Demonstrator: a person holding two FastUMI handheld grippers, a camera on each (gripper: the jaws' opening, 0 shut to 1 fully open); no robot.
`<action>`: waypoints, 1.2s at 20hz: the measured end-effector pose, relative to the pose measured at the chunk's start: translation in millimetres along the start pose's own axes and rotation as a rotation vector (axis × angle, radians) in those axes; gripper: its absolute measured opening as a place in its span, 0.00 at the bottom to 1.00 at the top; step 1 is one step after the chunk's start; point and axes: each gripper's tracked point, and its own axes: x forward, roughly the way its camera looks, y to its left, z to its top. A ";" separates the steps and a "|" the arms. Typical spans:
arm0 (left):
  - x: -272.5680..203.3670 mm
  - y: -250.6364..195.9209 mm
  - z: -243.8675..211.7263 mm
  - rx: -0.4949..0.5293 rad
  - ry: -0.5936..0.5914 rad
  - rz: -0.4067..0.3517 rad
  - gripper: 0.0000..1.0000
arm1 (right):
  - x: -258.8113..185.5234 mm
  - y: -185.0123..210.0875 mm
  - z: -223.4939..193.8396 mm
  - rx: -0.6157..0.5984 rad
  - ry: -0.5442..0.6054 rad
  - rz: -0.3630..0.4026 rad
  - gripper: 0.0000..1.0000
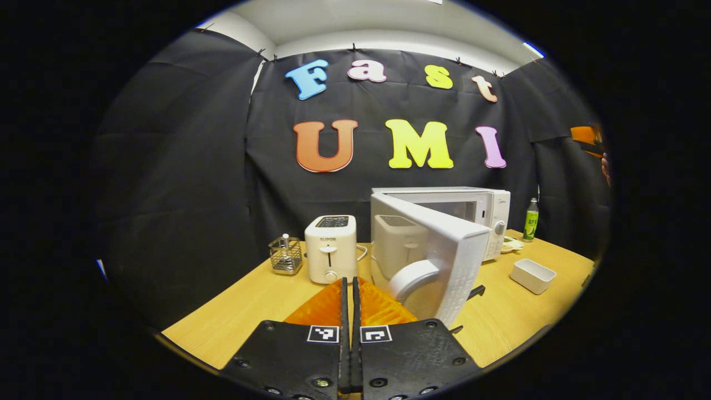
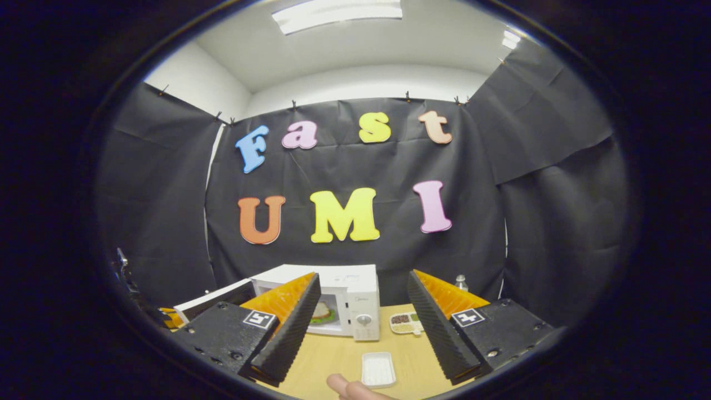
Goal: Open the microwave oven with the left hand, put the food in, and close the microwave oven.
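Wooden table [image 1: 239, 311] carries the microwave oven [image 2: 355, 303], its door [image 1: 439, 261] swung half open. Food [image 2: 321, 313], apparently a sandwich, sits inside. Left gripper [image 1: 351, 300] pinched together, empty, near the door, likely to push it. Right gripper [image 2: 361, 311] spread wide, backed off.

Left gripper [image 1: 351, 303]: two flat black mounting plates, each with a small square black-and-white coded tag near its front edge and round screws along the sides and rear; fingers [image 1: 325, 305] ribbed on the outer faces. Right gripper [image 2: 358, 311]: matching black plates with one coded tag apiece, round screws, and fingers [image 2: 291, 328] with finely ridged inner pads. Person: fingertips [image 2: 350, 387], bare.
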 end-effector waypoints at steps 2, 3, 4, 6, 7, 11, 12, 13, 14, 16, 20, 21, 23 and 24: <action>6.7 -16.4 -9.2 -0.035 0.027 -0.039 0.00 | -7.2 0.6 3.2 -0.001 -0.004 0.014 1.00; 8.7 -20.6 -14.1 -0.064 0.043 -0.044 0.00 | -10.5 -0.1 3.2 0.003 -0.002 0.020 1.00; 12.1 -27.5 -17.6 -0.086 0.057 -0.054 0.00 | -12.1 -0.5 3.4 0.006 0.001 0.026 1.00; 16.4 -41.8 -20.2 -0.106 0.056 -0.080 0.00 | -17.8 -2.4 3.1 0.009 0.012 0.034 1.00; 17.4 -52.2 -22.9 -0.110 0.066 -0.105 0.00 | -20.8 -3.4 4.7 0.009 0.012 0.036 1.00; 25.7 -69.6 -20.2 -0.046 0.058 -0.109 0.00 | -34.4 -6.2 15.4 0.005 -0.024 0.047 1.00; 26.8 -78.2 -18.3 -0.043 0.050 -0.126 0.00 | -37.0 -7.4 15.8 0.006 -0.025 0.048 1.00; 26.7 -85.9 -15.5 -0.046 0.044 -0.145 0.00 | -38.5 -8.3 13.2 0.007 -0.021 0.050 0.99; 28.4 -92.5 -12.9 -0.045 0.040 -0.161 0.00 | -39.6 -9.0 12.0 0.009 -0.019 0.055 0.99; 34.1 -103.7 -8.6 -0.026 0.029 -0.179 0.00 | -41.1 -11.1 13.4 0.014 -0.019 0.061 1.00; 42.0 -131.6 -1.2 -0.021 0.002 -0.240 0.00 | -41.7 -27.7 9.0 0.017 -0.021 0.037 0.99; 44.9 -139.4 -0.9 -0.020 0.001 -0.258 0.00 | -41.4 -31.1 8.5 0.019 -0.022 0.033 1.00; 53.1 -154.1 -0.4 -0.016 0.004 -0.284 0.00 | -38.7 -36.8 6.3 0.020 -0.021 0.029 1.00; 55.1 -160.2 -0.5 -0.012 0.006 -0.297 0.00 | -37.9 -39.8 5.5 0.020 -0.019 0.026 1.00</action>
